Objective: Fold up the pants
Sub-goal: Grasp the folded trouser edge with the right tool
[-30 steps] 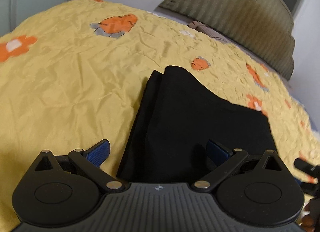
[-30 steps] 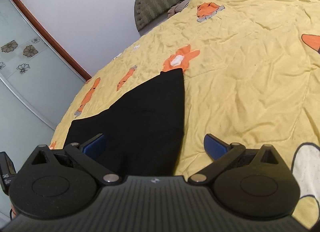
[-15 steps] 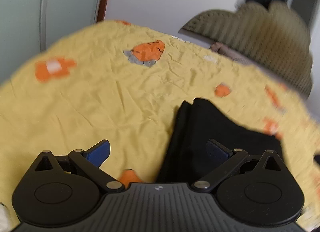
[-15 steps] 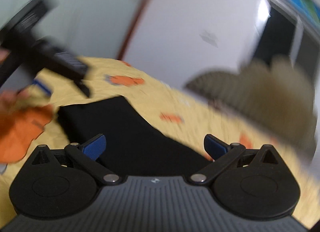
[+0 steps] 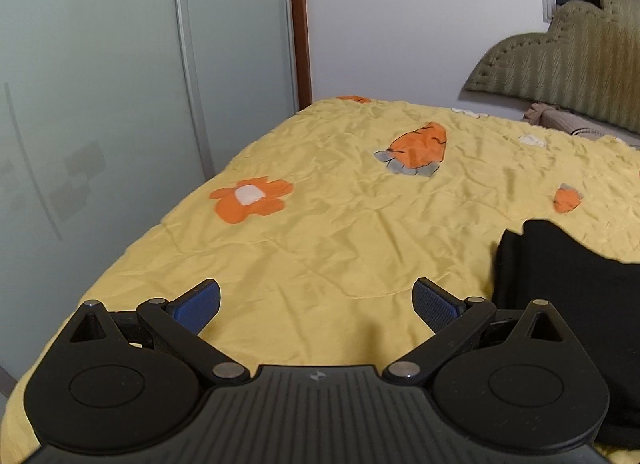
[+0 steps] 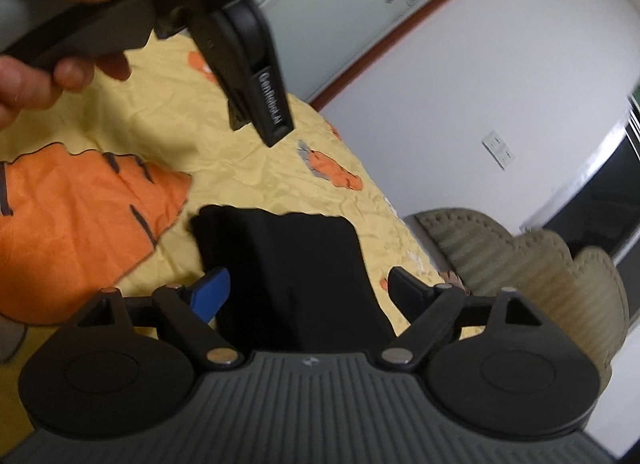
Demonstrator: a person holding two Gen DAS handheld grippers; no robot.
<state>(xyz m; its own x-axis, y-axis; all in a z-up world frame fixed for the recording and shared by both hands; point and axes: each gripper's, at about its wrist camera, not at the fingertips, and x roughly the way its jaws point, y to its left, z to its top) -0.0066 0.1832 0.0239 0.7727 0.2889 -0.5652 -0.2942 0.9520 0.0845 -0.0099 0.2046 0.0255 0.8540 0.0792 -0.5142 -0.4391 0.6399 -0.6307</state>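
My right tongs [image 6: 306, 288] are closing, pads astride the folded black pants [image 6: 288, 264] on the yellow bed [image 5: 320, 232]. My left tongs [image 5: 316, 304] gape empty, pants to their right.

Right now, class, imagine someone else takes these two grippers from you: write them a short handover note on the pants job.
Left gripper: open, empty, over bare yellow bedspread; the pants lie to its right.
Right gripper: jaws closing, nothing pinched; the pants lie on the bed in line with the gap between its fingers. The hand holding the left gripper shows at upper left.
Pants: a black, compact folded stack lying flat on the bedspread.
Done: the folds seem made.
Left: probably only a check or tidy of the edges, if anything.
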